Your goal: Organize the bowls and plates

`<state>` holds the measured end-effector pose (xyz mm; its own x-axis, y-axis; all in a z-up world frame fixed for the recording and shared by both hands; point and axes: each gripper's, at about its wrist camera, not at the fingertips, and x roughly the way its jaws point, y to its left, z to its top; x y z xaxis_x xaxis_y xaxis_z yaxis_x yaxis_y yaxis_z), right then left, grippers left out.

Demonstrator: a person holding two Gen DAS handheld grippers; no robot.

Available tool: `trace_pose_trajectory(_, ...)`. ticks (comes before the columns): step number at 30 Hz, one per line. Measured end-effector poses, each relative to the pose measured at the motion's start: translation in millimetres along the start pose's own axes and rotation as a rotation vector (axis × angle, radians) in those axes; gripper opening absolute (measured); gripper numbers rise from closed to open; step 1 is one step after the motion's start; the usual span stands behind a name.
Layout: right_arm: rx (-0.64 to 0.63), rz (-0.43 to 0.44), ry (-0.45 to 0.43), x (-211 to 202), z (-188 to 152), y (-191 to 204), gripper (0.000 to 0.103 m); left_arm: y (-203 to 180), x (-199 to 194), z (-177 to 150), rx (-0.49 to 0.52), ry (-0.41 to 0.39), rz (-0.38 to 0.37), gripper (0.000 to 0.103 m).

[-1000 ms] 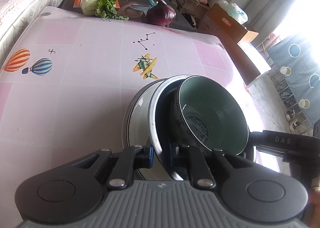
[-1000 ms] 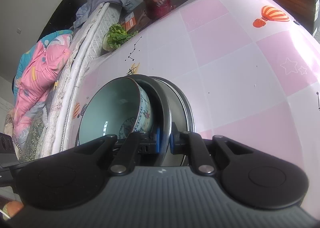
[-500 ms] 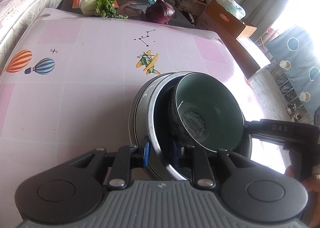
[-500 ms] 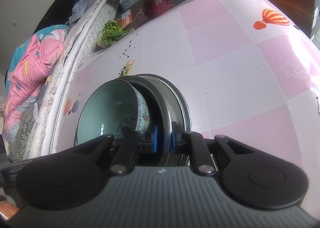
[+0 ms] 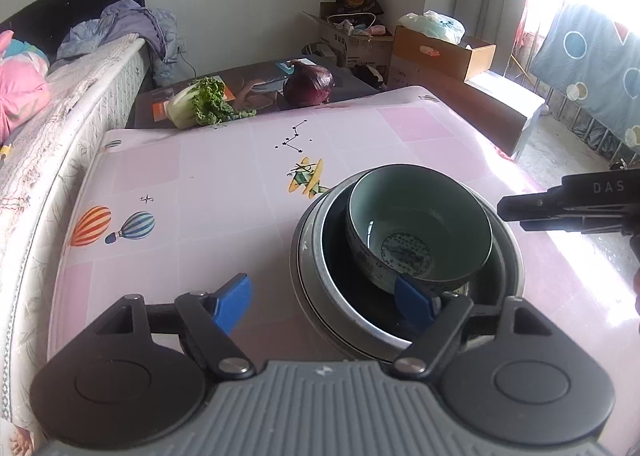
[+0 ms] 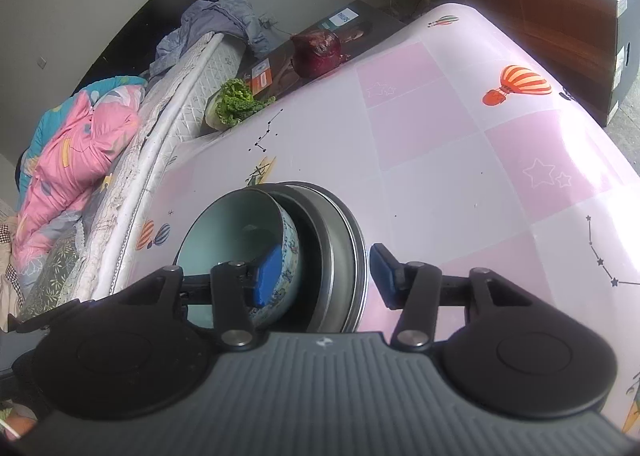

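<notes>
Bowl [image 5: 420,240] sits nested in two metal plates [image 5: 312,280], the stack resting on the pink tablecloth [image 5: 224,184] near its right edge in the left wrist view. The left gripper [image 5: 324,296] is opening, its jaws spread wide and pinching nothing: one blue pad hangs over bare cloth, the other over the stack's near rim, just in front of the bowl's wall. The right gripper's finger [image 5: 560,206] hovers beside the stack's far side, apart from it. Risk, as I judge it: that inner pad could catch the bowl or plate rim as it pulls away and drag the stack toward the table edge.

In the right wrist view the right gripper [image 6: 324,272] is also opening, straddling the rims [image 6: 348,252] without pressing them; one pad hangs inside the bowl [image 6: 228,232], the other outside the plates. Lifting crookedly could tip the bowl, which leans in the plates.
</notes>
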<state>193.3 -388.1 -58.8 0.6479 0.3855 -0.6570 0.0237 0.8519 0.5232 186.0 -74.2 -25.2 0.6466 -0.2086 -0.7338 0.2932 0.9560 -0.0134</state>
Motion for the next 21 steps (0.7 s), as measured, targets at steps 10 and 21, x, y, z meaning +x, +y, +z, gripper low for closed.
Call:
trace_pose_trajectory(10, -0.149, -0.031, -0.094, -48.5, -31.9, 24.5, 0.074, -11.1, -25.5, -9.3, 0.044, -0.051, 0.032, 0.09)
trace_pose_trajectory(21, -0.317, -0.066, -0.213, -104.4, -80.3, 68.2, 0.092, -21.3, -64.3, -22.0, 0.06, -0.13, 0.05, 0.098)
